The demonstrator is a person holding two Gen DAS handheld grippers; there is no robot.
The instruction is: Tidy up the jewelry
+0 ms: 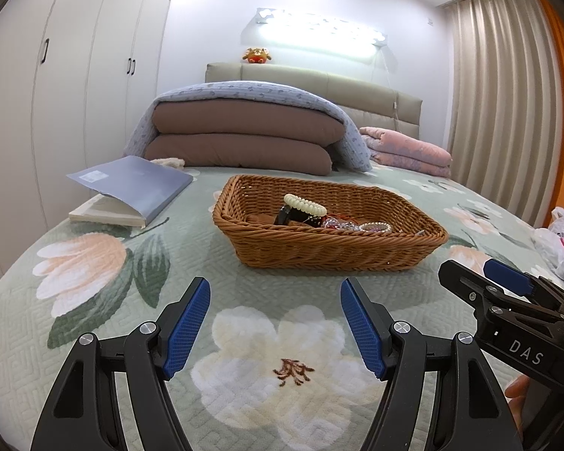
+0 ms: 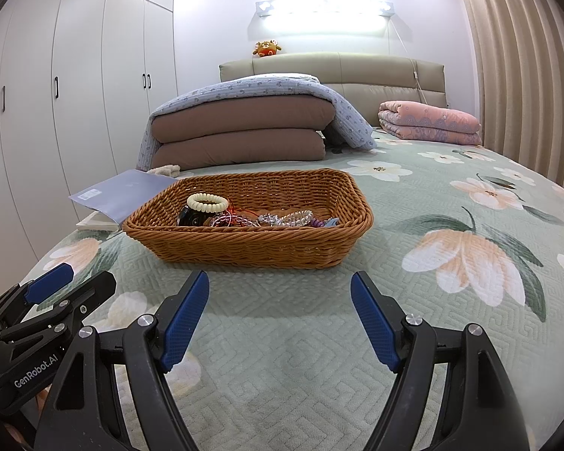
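A brown wicker basket [image 1: 331, 248] [image 2: 244, 244] sits on the floral bedspread ahead of both grippers. Inside lies a heap of jewelry: a cream beaded bracelet [image 1: 304, 203] [image 2: 206, 202] on top, a dark round piece [image 2: 191, 218], and clear and pink bead strings [image 1: 361, 225] [image 2: 282, 220]. My left gripper [image 1: 274, 293] stands open over the bedspread, short of the basket, with nothing between its blue pads. My right gripper [image 2: 280, 285] is open too, empty, equally short of the basket. Each gripper shows at the edge of the other's view.
A grey folder on an open book [image 1: 131, 188] [image 2: 120, 191] lies left of the basket. Folded brown quilts under a blue blanket [image 1: 244, 135] and a pink folded quilt [image 2: 428, 124] lie near the headboard. A plastic bag [image 1: 560, 244] is at the right edge. Wardrobes line the left wall.
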